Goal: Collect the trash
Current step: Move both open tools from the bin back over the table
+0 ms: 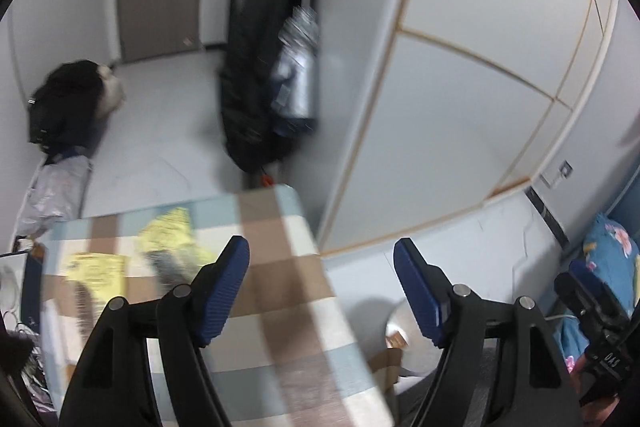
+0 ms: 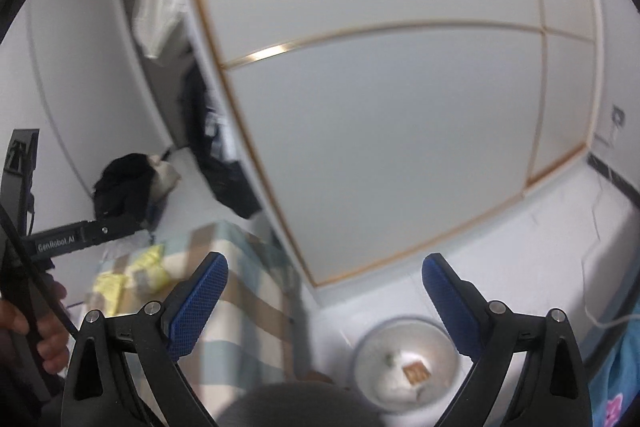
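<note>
White wardrobe doors [image 2: 380, 127] fill the background; both jaws gape empty, "GenRobot.AI" on the left gripper [image 2: 76, 237] beside them.

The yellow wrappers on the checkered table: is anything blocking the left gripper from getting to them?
Nothing visible does. The yellow wrappers lie uncovered on the checkered table, and the open, empty left gripper hangs above it.
</note>
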